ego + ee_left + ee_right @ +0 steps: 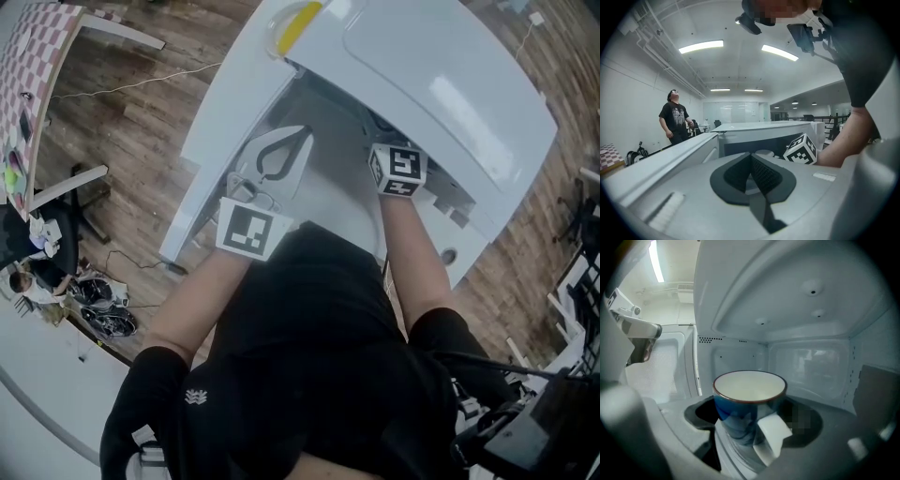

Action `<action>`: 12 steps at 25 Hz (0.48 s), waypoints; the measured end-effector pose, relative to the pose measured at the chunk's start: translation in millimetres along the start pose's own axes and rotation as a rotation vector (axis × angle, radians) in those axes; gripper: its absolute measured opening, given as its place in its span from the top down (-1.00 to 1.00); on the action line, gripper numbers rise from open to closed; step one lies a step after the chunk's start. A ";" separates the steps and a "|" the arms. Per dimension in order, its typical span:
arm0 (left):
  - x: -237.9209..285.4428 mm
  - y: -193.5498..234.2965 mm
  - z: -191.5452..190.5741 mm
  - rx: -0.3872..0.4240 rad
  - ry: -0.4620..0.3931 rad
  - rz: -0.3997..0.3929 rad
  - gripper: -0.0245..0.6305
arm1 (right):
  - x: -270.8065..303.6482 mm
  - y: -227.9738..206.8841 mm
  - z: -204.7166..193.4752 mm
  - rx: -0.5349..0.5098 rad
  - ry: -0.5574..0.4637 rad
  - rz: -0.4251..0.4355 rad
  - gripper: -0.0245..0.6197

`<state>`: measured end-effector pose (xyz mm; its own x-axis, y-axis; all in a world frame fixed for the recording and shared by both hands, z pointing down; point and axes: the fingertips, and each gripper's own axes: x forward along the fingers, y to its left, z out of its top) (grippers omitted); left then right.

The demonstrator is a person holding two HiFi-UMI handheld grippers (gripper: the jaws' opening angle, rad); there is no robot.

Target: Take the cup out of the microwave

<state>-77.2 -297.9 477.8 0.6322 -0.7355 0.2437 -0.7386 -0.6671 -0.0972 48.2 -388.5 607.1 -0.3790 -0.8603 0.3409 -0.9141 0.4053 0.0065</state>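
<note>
Wood floor [131, 131] all around and a white microwave [441, 84] with its door swung open. Our right gripper [752, 420] is reaching into the cavity, and we've got its jaws clamped on the blue cup [749, 391], which is upright with its white handle facing us, still inside the oven. Our left gripper [751, 158] is out front, jaws pressed together with nothing in them.
</note>
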 end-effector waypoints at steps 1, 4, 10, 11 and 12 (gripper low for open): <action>-0.9 -0.2 2.8 -0.003 -0.006 0.001 0.92 | -2.1 -0.5 1.3 -0.001 -0.001 -0.002 -0.30; -5.5 -0.6 6.9 -0.012 -0.007 0.006 0.92 | -9.3 0.0 4.0 -0.009 0.002 -0.003 -0.30; -15.5 -1.2 15.7 -0.008 -0.023 0.017 0.92 | -21.8 4.1 7.2 -0.015 0.003 0.000 -0.30; -18.1 -1.0 16.5 -0.008 -0.027 0.020 0.92 | -24.0 6.1 7.7 -0.016 0.001 0.001 -0.30; -20.5 -1.1 17.3 -0.008 -0.030 0.024 0.92 | -26.1 7.9 8.4 -0.017 -0.002 0.002 -0.30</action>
<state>-85.3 -284.1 456.3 0.6212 -0.7543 0.2125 -0.7552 -0.6486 -0.0945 49.7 -365.4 590.4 -0.3811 -0.8600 0.3394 -0.9108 0.4123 0.0220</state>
